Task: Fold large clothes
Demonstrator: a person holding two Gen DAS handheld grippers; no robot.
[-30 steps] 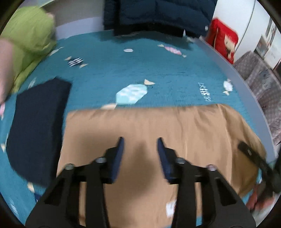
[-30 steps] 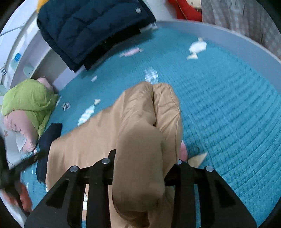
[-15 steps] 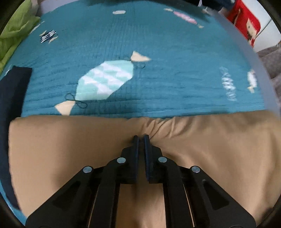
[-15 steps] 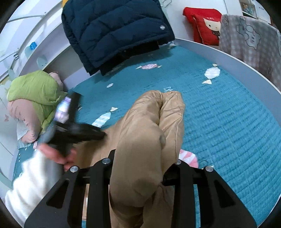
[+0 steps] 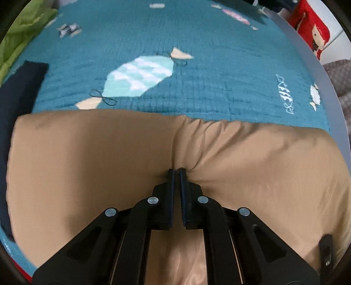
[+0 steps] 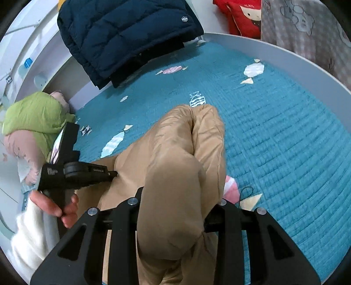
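Observation:
A tan padded garment (image 5: 87,157) lies on the teal quilted bed cover (image 5: 197,65). My left gripper (image 5: 176,173) is shut and pinches a fold of the tan garment near its far edge; the fabric puckers around the tips. In the right wrist view the left gripper (image 6: 109,174) shows, held by a hand, its tips at the garment. My right gripper (image 6: 175,197) is shut on a thick bunched end of the tan garment (image 6: 179,157), which covers its fingers and is lifted above the bed.
A folded dark navy garment (image 5: 15,98) lies left of the tan one. A navy puffer jacket (image 6: 122,35) hangs at the bed's far end. A green and pink bundle (image 6: 33,116) sits at the left. A red cushion (image 6: 243,17) and grey checked fabric (image 6: 307,32) lie beyond the grey bed rim (image 6: 285,54).
My left gripper went from open above the garment down to its far edge and shut on a fold. My right gripper kept its hold and lifted slightly.

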